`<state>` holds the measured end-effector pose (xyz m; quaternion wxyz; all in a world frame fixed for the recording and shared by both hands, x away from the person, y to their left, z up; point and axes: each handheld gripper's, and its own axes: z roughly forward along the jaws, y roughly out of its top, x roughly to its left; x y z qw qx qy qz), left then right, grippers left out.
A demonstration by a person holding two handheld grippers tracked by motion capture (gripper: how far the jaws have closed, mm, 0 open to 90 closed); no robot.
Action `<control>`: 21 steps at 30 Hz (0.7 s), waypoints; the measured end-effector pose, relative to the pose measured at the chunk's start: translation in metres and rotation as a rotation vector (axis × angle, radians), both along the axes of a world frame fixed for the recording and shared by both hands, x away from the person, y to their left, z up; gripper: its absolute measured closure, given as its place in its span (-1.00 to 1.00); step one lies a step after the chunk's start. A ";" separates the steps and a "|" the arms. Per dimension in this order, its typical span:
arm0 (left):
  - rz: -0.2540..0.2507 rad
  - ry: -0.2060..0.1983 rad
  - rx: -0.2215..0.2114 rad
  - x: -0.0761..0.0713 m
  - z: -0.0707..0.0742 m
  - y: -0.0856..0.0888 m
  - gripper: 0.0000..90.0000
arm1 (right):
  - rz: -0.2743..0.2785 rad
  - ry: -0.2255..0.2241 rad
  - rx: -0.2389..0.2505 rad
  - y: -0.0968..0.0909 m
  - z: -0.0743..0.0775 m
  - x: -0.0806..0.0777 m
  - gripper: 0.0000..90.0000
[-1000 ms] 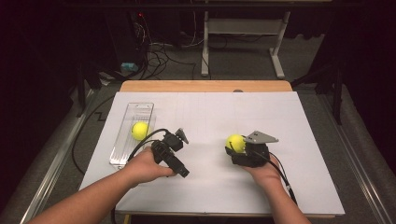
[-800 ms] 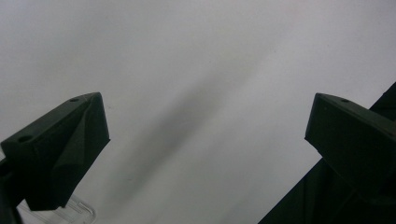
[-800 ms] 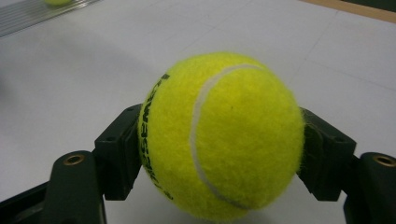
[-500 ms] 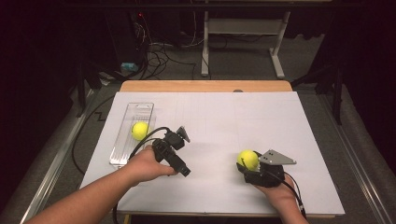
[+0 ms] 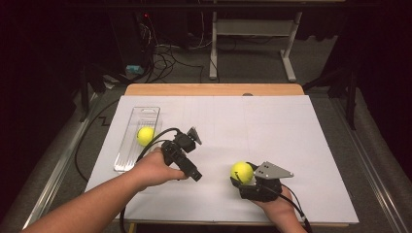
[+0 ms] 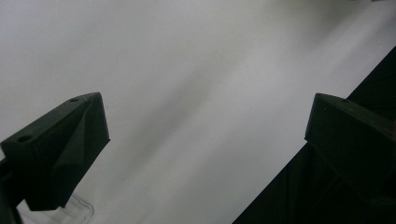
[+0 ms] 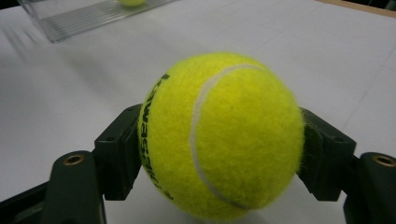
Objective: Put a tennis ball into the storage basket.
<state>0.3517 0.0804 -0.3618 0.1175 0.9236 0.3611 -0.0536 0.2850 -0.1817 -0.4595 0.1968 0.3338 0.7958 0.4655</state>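
Right gripper (image 5: 241,175): closed on a tennis ball (image 7: 219,135), near right of the surface (image 5: 301,145).
Left gripper (image 5: 193,137): jaws wide apart, holding nothing.
Second ball (image 5: 145,135): in the clear tray (image 5: 127,150), far left.

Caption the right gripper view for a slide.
Right gripper clamps a yellow tennis ball above the white table; clear tray beyond.
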 end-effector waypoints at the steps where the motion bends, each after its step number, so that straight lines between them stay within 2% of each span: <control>1: -0.007 -0.001 0.005 0.000 0.001 -0.001 -0.99 | 0.010 0.002 0.003 0.003 0.000 -0.001 -0.40; 9: -0.027 -0.003 -0.002 -0.002 0.009 -0.015 -0.99 | 0.059 -0.012 0.011 0.024 -0.002 -0.007 -0.40; 21: -0.085 0.023 -0.025 -0.004 0.011 -0.046 -0.99 | 0.119 -0.021 0.045 0.041 -0.002 -0.012 -0.40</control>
